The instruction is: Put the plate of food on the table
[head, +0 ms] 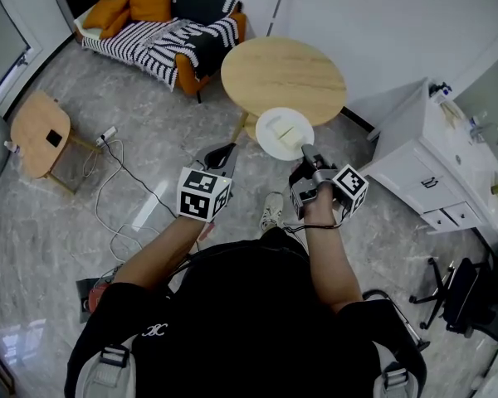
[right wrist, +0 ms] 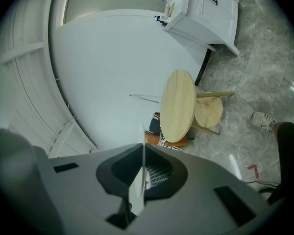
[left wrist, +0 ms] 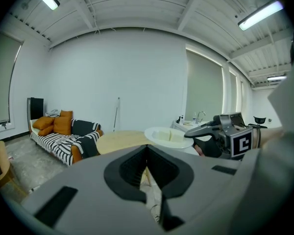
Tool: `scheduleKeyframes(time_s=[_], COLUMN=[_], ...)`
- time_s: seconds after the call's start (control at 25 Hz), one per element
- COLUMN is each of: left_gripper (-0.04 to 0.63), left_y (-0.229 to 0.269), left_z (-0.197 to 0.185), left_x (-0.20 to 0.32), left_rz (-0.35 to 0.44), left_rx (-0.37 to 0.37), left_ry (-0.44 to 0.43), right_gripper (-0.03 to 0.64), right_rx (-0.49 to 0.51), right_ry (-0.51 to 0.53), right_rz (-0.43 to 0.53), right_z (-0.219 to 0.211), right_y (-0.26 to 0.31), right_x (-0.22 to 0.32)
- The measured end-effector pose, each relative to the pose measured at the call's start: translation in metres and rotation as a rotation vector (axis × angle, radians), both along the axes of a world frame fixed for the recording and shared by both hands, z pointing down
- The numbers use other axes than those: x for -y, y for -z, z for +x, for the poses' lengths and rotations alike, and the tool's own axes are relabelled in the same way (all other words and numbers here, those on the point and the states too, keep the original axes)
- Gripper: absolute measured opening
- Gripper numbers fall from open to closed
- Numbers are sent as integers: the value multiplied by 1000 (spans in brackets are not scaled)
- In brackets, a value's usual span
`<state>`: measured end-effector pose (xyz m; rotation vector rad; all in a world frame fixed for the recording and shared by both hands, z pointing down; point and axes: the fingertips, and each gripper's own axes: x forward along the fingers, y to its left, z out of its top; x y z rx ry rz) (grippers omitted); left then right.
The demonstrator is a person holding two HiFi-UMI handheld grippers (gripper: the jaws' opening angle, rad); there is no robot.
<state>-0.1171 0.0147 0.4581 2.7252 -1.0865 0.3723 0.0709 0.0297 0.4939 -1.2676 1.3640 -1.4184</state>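
A white plate [head: 284, 133] with pale food pieces is held level just in front of the round wooden table [head: 284, 77], over its near edge. My right gripper [head: 304, 156] is shut on the plate's near rim. In the right gripper view the plate [right wrist: 138, 182] shows edge-on between the jaws, with the table [right wrist: 179, 104] beyond. My left gripper [head: 220, 157] hangs to the left of the plate, shut with nothing in it. In the left gripper view the plate [left wrist: 169, 135] and the right gripper [left wrist: 206, 129] show above the table [left wrist: 120, 142].
A striped sofa [head: 162, 31] with orange cushions stands beyond the table. A small wooden side table [head: 40, 131] and floor cables [head: 116, 181] lie at the left. A white cabinet [head: 423, 160] and a black chair [head: 456, 293] are at the right. A low stool [right wrist: 208, 111] sits beside the table.
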Motion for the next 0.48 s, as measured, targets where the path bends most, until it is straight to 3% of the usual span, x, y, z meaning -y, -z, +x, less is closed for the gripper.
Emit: scheduleKeyframes(time_s=[0.48], left_gripper=[8], left_y=[-9], left_z=[28], left_x=[79], left_rz=[-27], left_rx=[-1], left_ry=[0], right_gripper=[20], right_rx=[-15], right_ry=[8], right_rz=[-13], right_z=[31], right_y=[-7], right_x=[81])
